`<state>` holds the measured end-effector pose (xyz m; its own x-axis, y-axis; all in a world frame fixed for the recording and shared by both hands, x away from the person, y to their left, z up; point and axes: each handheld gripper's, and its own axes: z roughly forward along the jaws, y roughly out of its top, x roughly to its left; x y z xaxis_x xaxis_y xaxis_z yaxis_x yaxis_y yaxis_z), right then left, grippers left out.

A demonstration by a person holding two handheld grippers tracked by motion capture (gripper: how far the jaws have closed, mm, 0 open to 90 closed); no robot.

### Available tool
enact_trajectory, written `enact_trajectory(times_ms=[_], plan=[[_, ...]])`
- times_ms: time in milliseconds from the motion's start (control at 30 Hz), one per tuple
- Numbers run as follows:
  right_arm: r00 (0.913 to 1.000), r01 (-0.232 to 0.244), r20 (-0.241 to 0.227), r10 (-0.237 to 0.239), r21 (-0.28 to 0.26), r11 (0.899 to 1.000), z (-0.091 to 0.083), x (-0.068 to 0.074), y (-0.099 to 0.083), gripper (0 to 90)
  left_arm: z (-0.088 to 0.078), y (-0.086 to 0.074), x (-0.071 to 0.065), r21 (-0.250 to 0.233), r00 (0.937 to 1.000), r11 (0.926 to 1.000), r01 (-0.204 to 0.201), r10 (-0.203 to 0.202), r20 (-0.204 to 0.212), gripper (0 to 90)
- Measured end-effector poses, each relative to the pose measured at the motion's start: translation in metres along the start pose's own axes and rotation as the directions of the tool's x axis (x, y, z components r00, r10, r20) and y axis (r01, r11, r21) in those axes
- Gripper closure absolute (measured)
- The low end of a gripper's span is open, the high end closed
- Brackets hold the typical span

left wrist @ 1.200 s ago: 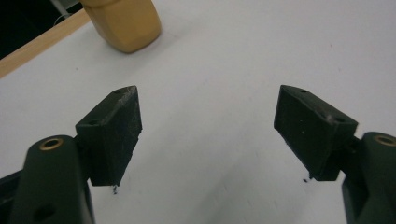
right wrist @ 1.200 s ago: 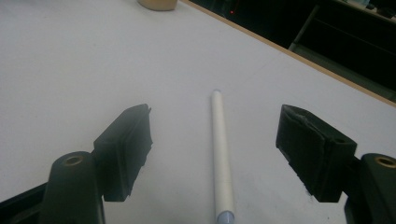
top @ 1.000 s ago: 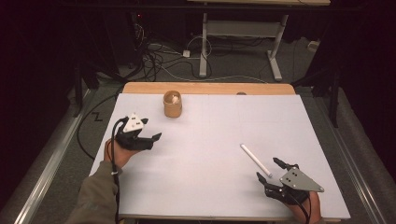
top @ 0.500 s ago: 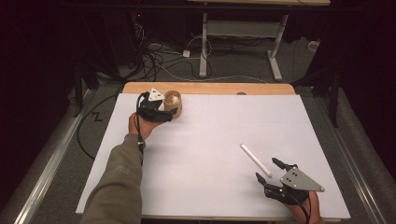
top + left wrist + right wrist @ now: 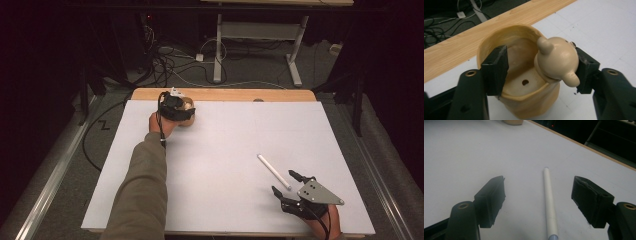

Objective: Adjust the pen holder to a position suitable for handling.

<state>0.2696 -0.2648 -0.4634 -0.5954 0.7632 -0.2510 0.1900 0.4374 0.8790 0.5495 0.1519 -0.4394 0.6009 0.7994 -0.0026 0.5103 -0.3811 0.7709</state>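
A: From the high view, where are the two grippers?

B: The left gripper (image 5: 176, 107) is at the far left of the white table sheet (image 5: 225, 150), right over a tan holder (image 5: 186, 116) that stands just short of the wooden table edge (image 5: 225, 94). The right gripper (image 5: 287, 184) rests near the front right corner, its jaws spread wide, and a white pen (image 5: 273, 171) lies just ahead of it, the near end between the jaw tips.

A: Can you tell from up there whether the left one grips anything?

B: No, the hand and gripper body hide the jaws. The left gripper view settles it. The left gripper (image 5: 541, 68) has one jaw inside the tan holder (image 5: 524, 100), against the inner wall, and the other outside, behind a small bear-shaped head (image 5: 556, 61) on the rim. The jaws are set wide, and I cannot tell whether they press on it. A small hole (image 5: 525, 82) shows in the holder's floor.

A: And the right gripper view?

B: The right gripper (image 5: 539, 202) is wide open, and the white pen (image 5: 550, 207) lies between its jaws, touching neither, running away from the camera. The tan holder (image 5: 513, 122) sits far ahead.

A: The surroundings?

B: A dark room, with cables (image 5: 170, 60) on the floor and a white desk frame (image 5: 255, 45) beyond the table.
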Motion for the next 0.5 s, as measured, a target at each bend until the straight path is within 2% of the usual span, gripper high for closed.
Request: enact_trajectory(times_ms=[67, 200, 267, 500], plan=[[1.0, -0.001, -0.003, 0.001, 0.001, 1.0, 0.0, 0.0, 0.0, 27.3, 0.003, 0.0, -0.001, -0.002, 1.0, 1.0, 0.008, -0.008, 0.004, 39.9], [0.9999, 0.007, -0.013, -0.006, 0.008, 1.0, 0.002, 0.002, -0.001, 27.7, 0.007, -0.002, -0.005, -0.004, 0.9993, 0.9999, 0.014, -0.014, 0.036, 53.3], [0.9998, 0.011, -0.016, -0.011, 0.013, 1.0, 0.003, 0.003, -0.001, 27.9, 0.007, -0.002, -0.007, -0.008, 0.9997, 1.0, -0.004, 0.005, 0.023, 58.4], [0.9998, 0.007, -0.019, -0.007, 0.009, 1.0, 0.002, 0.002, -0.001, 28.8, 0.006, -0.003, -0.012, -0.015, 0.9998, 0.9998, -0.011, 0.011, -0.014, 59.9]])
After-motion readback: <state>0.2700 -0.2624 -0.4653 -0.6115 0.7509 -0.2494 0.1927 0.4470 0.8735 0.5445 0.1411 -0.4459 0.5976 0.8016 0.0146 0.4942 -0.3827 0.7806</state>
